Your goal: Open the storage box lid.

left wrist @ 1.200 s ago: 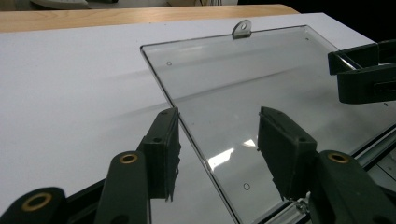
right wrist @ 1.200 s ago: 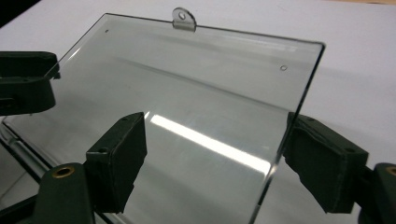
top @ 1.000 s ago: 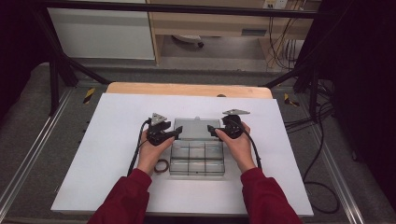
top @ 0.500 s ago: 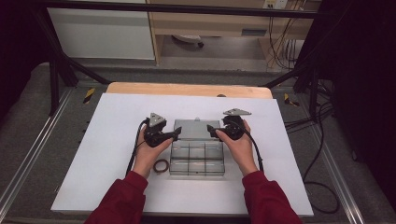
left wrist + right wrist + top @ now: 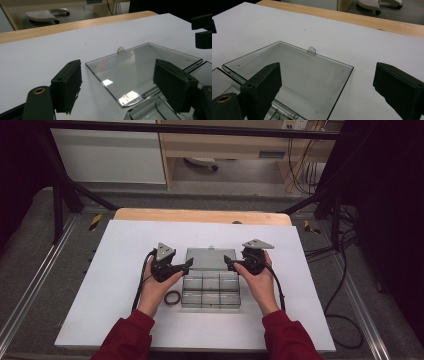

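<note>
The box, a clear plastic one split into small compartments, lay near the middle of the white table, and its lid was swung fully open, flat on the table beyond the hinge.

We held the left gripper with its jaws spread wide and nothing between them. In the left gripper view the gap between the two black pads framed the near left corner of the lid and the hinge end of the box. One pad stood over bare table, the other over the box's edge. We could not tell whether either pad touched the plastic.

We held the right gripper just as wide, also empty. In the right gripper view one pad stood over the lid near the hinge, and the other stood over bare table past the lid's right edge. A small tab stuck out from the far edge of the lid.

From the high view the two grippers faced each other across the hinge line, one at each side of the box, each with a grey three-cornered plate on top. Our left hand and right hand came in from the near edge in red sleeves. A dark ring lay on the table just beside the box's left side, near our left hand. A strip of wooden tabletop showed beyond the white surface.
</note>
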Demonstrator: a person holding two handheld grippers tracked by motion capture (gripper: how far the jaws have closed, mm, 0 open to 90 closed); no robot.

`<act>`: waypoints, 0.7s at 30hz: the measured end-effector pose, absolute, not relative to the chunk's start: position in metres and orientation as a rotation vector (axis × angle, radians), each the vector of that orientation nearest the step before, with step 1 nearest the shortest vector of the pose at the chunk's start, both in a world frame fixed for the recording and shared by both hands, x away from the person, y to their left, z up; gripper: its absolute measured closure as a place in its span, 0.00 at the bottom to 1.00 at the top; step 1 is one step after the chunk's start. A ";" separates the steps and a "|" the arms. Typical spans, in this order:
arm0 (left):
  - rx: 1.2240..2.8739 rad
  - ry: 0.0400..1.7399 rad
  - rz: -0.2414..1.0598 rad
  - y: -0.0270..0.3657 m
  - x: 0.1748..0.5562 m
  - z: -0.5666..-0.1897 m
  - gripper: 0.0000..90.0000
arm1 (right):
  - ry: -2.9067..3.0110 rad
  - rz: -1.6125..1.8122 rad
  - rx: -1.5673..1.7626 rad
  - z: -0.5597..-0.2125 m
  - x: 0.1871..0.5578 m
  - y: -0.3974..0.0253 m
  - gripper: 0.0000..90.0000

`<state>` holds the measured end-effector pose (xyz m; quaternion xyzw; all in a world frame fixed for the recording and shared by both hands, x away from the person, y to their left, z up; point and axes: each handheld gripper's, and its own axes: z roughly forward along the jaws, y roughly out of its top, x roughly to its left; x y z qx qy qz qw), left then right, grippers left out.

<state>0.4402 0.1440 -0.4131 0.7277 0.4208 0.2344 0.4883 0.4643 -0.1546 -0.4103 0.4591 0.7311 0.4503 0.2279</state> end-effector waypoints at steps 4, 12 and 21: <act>1.773 1.012 0.576 0.147 0.432 -0.412 0.22 | 1.995 1.255 1.257 -0.409 0.456 -0.159 0.09; 1.773 1.003 0.595 0.158 0.420 -0.412 0.16 | 1.958 1.223 1.226 -0.411 0.439 -0.170 0.08; 1.748 1.027 0.602 0.186 0.394 -0.413 0.15 | 1.932 1.237 1.183 -0.407 0.415 -0.187 0.05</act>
